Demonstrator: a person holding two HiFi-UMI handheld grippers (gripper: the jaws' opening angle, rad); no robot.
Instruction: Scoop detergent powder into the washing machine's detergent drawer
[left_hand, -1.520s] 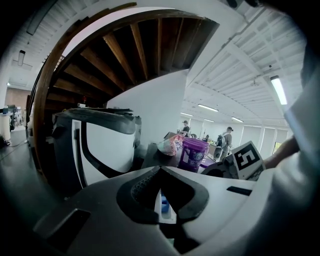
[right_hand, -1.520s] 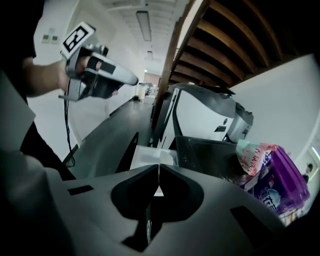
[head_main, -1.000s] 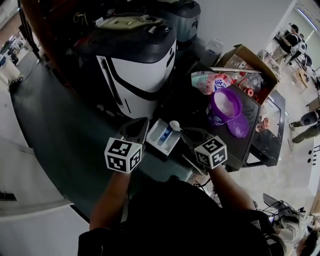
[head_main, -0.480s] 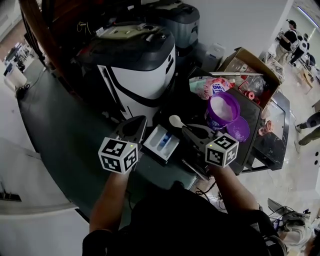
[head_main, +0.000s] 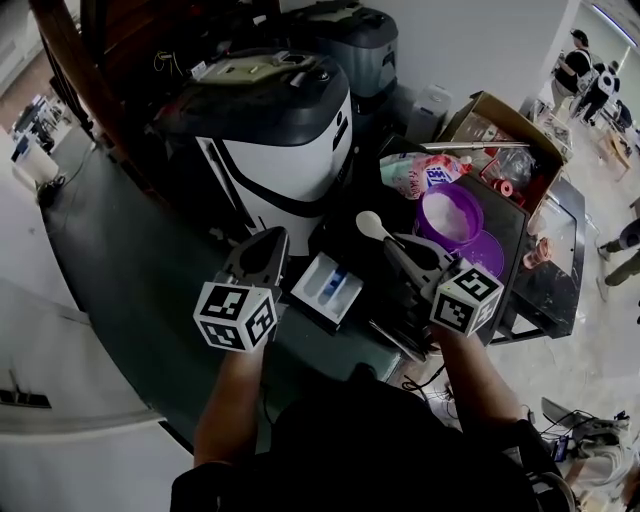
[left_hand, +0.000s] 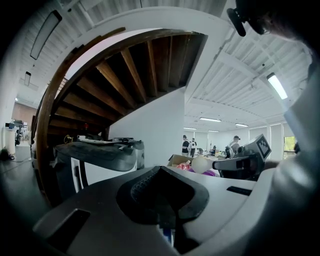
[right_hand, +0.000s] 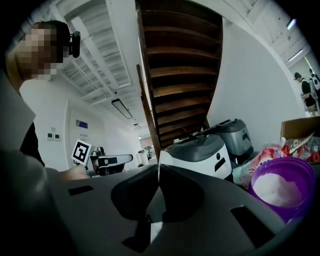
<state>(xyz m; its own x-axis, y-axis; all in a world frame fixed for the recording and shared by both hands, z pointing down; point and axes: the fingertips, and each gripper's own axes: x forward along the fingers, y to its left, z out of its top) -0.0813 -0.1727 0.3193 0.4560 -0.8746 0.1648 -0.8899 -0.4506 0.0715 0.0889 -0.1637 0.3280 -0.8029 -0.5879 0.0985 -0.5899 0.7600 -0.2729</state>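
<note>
- Your right gripper (head_main: 397, 245) has its fingers (right_hand: 131, 197) pinched on the handle of the white scoop (head_main: 369, 224).
- The scoop's bowl hangs between the open detergent drawer (head_main: 330, 288) and the purple tub (head_main: 452, 215). You cannot tell whether it carries powder.
- The tub stands open with white powder inside, and its lid (head_main: 490, 258) lies just beside it.
- Your left gripper (head_main: 268, 247) sits just left of the drawer, its fingers (left_hand: 145, 192) pressed together with nothing between them.
- The drawer lies in front of the washing machine (head_main: 285, 130).
</note>
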